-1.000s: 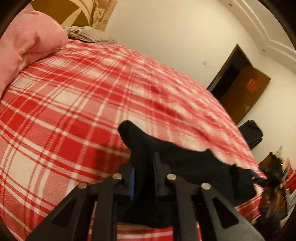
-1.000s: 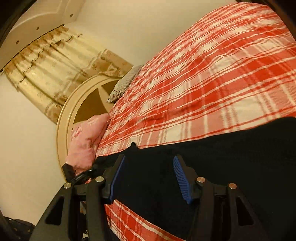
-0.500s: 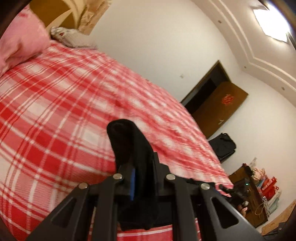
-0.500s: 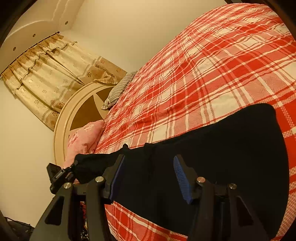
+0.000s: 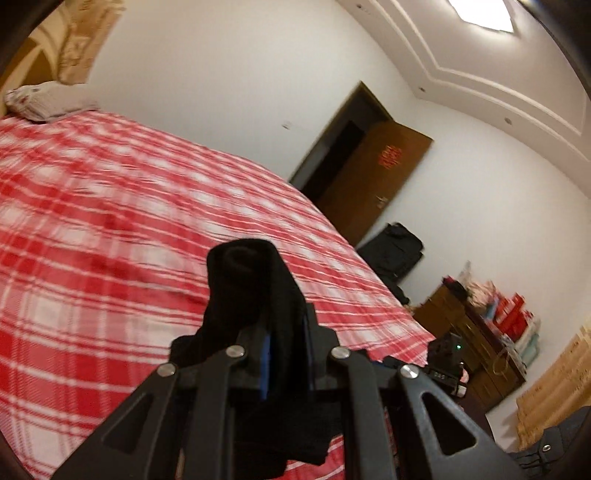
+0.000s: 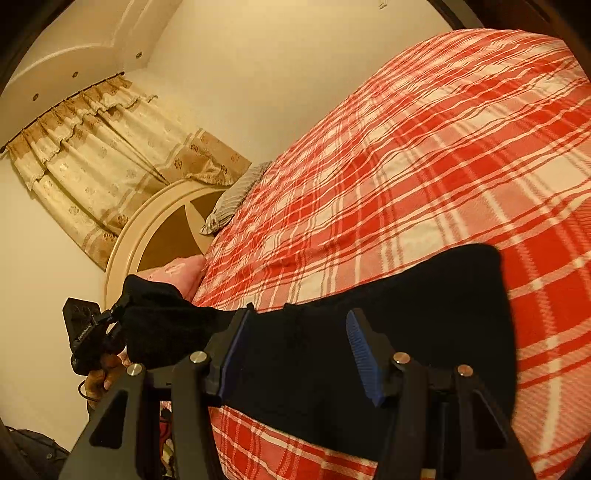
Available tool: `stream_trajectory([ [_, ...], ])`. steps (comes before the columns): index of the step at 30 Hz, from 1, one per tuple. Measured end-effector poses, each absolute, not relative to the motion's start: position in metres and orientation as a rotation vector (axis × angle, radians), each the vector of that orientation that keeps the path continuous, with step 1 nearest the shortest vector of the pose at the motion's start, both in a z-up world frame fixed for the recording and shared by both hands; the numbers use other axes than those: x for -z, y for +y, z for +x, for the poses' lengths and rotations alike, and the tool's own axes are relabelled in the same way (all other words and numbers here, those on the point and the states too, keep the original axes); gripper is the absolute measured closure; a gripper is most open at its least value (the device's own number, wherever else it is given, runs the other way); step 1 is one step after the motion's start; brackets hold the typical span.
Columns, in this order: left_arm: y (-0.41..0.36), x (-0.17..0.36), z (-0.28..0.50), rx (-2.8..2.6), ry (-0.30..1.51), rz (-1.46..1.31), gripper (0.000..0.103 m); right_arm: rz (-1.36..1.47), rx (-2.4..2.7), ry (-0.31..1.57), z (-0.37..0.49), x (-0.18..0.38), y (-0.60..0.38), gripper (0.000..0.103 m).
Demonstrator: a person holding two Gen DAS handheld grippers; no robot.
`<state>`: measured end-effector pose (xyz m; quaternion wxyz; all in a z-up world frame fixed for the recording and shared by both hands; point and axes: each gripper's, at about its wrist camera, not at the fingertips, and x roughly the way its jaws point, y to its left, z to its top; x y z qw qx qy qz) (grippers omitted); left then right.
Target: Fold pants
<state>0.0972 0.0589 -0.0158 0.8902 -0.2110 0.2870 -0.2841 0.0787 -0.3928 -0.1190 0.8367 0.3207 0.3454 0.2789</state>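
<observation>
In the left wrist view, the left gripper (image 5: 286,354) has its fingers closed on a bunched fold of the black pants (image 5: 251,291). The cloth stands up in a rounded hump above the fingers and hangs down in front of the linkage, lifted clear of the bed (image 5: 110,206) with its red and white plaid cover. A pale patterned pillow (image 5: 44,99) lies at the far head end, by a gold curtain (image 5: 85,40). Across the room an open brown door (image 5: 369,177) stands in a white wall, a black bag (image 5: 395,251) sits on the floor next to it, and a wooden dresser (image 5: 476,339) carries red boxes. A lit ceiling panel (image 5: 480,13) shows at the top edge.

In the right wrist view, the right gripper (image 6: 295,354) holds its blue-padded fingers (image 6: 364,354) wide apart, gripping nothing; the pants (image 6: 424,314) lie spread flat across the near part of the bed (image 6: 443,147) beneath and beyond them. Toward the left, the cloth rises off the cover in a dark strip to the left gripper (image 6: 118,325), where it is bunched up, with the person's hand (image 6: 101,376) below it. Behind are a pink pillow (image 6: 181,271), a striped pillow (image 6: 236,195), the rounded cream headboard (image 6: 147,229) and the curtain (image 6: 110,147).
</observation>
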Motion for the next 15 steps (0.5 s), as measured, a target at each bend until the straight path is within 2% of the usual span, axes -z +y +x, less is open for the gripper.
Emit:
stream_trajectory([
  [15, -0.080, 0.021, 0.136, 0.791, 0.715, -0.307, 0.089, 0.712, -0.462, 0.642, 0.051, 0.118, -0.459, 0.047],
])
